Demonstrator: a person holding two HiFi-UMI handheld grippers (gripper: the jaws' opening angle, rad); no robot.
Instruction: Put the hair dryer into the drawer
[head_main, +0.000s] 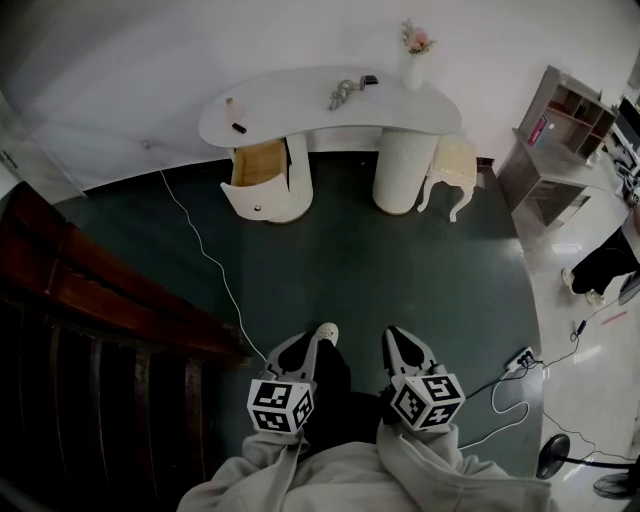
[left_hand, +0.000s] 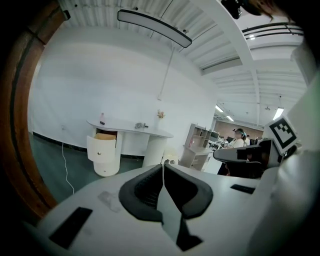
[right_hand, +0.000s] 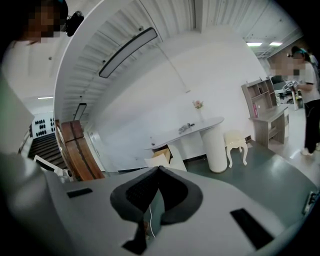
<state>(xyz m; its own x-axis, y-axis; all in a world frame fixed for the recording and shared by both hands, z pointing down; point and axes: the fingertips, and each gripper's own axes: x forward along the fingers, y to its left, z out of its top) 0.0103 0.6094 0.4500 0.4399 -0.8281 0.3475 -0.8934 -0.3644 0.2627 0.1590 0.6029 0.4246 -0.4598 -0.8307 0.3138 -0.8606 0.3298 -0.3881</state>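
the left tongs (head_main: 303, 342) and right tongs (head_main: 398, 338) are closed on nothing, well apart from what looks like the hair dryer (head_main: 343, 93) on the counter (head_main: 290, 108) right of the open drawer (head_main: 250, 200), so a foot could snag the white cable (head_main: 205, 250) crossing the floor.

The curved white vanity table (head_main: 290, 105) stands at the far wall. Under its left end the open white drawer (head_main: 256, 185) is pulled out toward the front. The ribbed white round pedestal (head_main: 403, 170) is under its right end, with the small cream stool (head_main: 450, 168) just right of it. On the top, the grey hair dryer (head_main: 343, 94) lies near the middle and the white flower vase (head_main: 414, 65) stands at the right end. The grey shelf unit (head_main: 560, 140) is farther right.
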